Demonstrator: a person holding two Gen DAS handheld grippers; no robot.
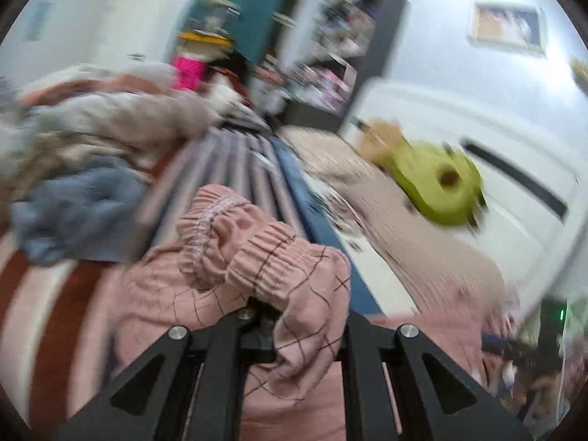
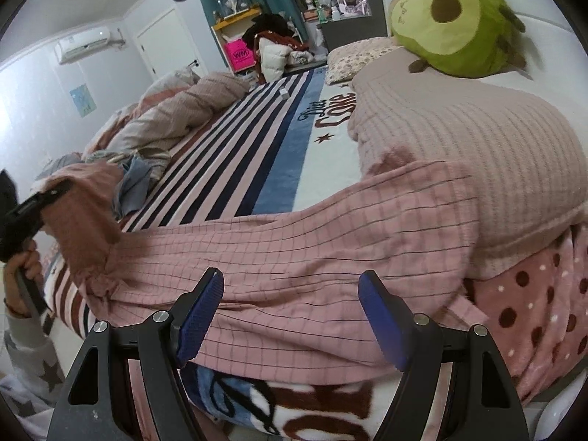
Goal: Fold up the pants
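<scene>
The pants point(image 2: 323, 242), pink with a thin dark check, lie stretched across the striped blanket point(image 2: 235, 154) on the bed, their long axis running from about nine o'clock to three o'clock in the right wrist view; the cuffed end is gathered up at nine o'clock in the left gripper point(image 2: 47, 198), while the other end disappears at three o'clock under the beige ribbed cover point(image 2: 477, 139).

The left gripper point(image 1: 262, 316) is clamped tight on the pants; in its own view the elastic cuffs point(image 1: 235, 242) bunch straight ahead at twelve o'clock, just beyond the closed tips; the blur there suggests it is carrying the cloth.

The right gripper point(image 2: 292, 316) stands with its jaws apart and holds nothing; its blue pads point(image 2: 200, 316) straddle the near edge of the pants, which passes between them at twelve o'clock; whether a pad touches the cloth I cannot tell.

So the coming move likely turns on this: the left hand has the cuff end and is the one to bring it along the long axis toward three o'clock, and the right, nearer the middle, can pin or pinch the fold line.

Open room lies on the blanket toward eleven o'clock; the crumpled bedding point(image 2: 176, 110) and a blue-grey garment point(image 2: 137, 180) crowd ten o'clock; the green plush point(image 2: 459, 18) sits at one o'clock, well apart; the mattress edge runs just below the pads at six o'clock, so cloth may slip off there.
</scene>
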